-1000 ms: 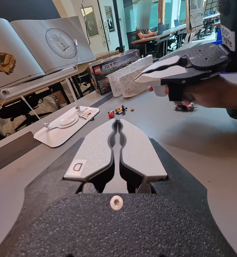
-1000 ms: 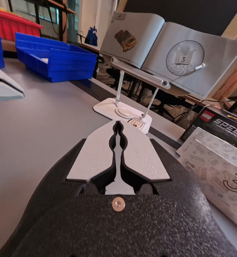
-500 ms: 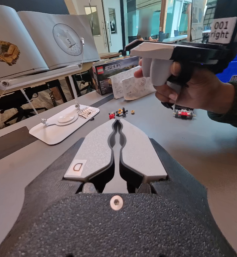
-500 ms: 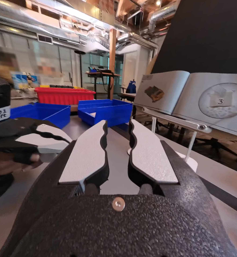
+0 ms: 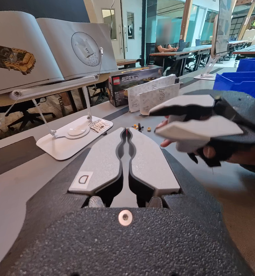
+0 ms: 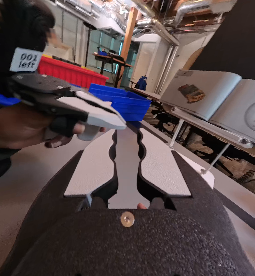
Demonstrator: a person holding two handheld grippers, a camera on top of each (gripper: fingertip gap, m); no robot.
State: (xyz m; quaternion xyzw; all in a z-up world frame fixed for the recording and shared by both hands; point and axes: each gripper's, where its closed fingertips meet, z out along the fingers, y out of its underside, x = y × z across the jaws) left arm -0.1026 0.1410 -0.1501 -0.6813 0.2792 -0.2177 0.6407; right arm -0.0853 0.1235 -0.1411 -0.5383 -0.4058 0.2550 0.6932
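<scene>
My left gripper (image 5: 126, 130) is shut and hovers low over the grey table (image 5: 19, 186), with nothing seen in its grasp. A sliver of a red piece (image 5: 126, 131) on the table shows just past its tips. Several small loose bricks (image 5: 138, 127) and a tan piece (image 5: 149, 128) lie right beyond them. My right gripper (image 6: 126, 131) is open with nothing between its fingers. It also shows in the left wrist view (image 5: 152, 121), held in a hand at the right above the loose bricks. The left gripper shows shut in the right wrist view (image 6: 123, 126).
An open instruction booklet (image 5: 49, 49) rests on a white stand (image 5: 67, 143) at the left. A dark toy box (image 5: 132, 89) and two paper bags (image 5: 158, 97) stand behind the pieces. Blue bins (image 5: 240, 82) (image 6: 123, 101) and a red bin (image 6: 70, 74) sit farther off. The grippers are tip to tip, or close to it.
My right gripper went from shut to open and swung round, dropping lower beside the loose bricks. My left gripper stayed shut and edged forward, so its tips now cover the red piece.
</scene>
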